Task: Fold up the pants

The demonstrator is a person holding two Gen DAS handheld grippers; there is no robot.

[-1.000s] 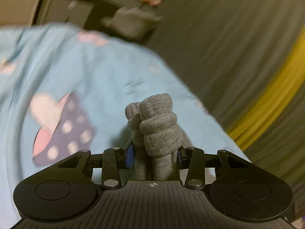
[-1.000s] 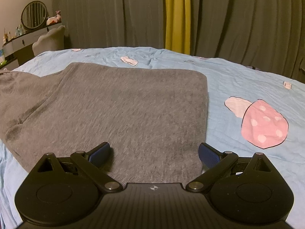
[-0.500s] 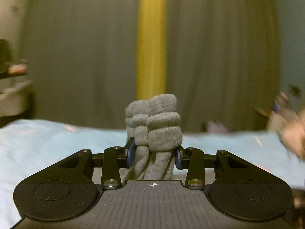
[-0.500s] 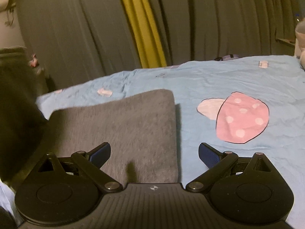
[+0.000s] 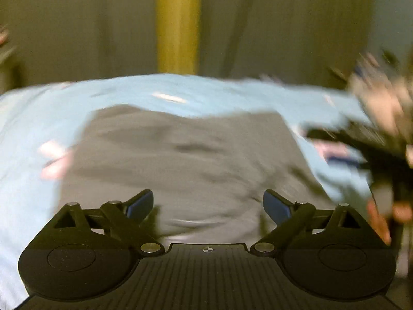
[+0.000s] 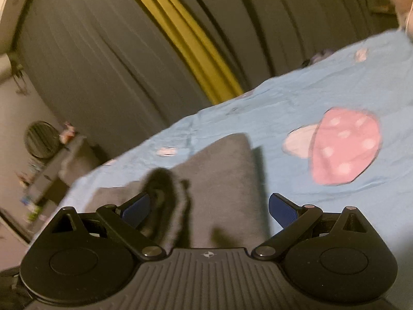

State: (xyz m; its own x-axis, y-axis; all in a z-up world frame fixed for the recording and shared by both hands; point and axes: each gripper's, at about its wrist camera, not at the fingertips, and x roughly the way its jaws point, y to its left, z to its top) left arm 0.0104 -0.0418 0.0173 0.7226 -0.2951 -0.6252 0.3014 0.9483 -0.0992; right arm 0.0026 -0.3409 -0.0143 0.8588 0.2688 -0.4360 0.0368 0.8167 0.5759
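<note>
**Left gripper lets go of the folded-over end**

A second ago the left gripper (image 5: 207,205) was clamped on a bunched roll of grey fabric; now that roll is gone from between its pads, and the jaws are opening with nothing between them. The right wrist view has rolled, so the bed now slants from lower left to upper right.

The pants (image 5: 180,168) fill the centre of the left view as a blurred grey slab lying on the blue bedsheet (image 5: 31,180). Releasing here looks meant to let the carried end settle on top of the rest. In the right view the pants (image 6: 224,180) sit lower centre, with a dark, blurred mass of cloth just beside the right gripper's (image 6: 209,210) left pad; whether it touches I cannot tell. That gripper stands wide open and grips nothing.

The garment's far corner is square in the right view, and its right edge runs straight down toward the gripper. Open sheet lies to the right, around the pink mushroom print (image 6: 343,144), giving free room on that side. Grey curtains (image 6: 103,51) close off the top of both frames.
</note>
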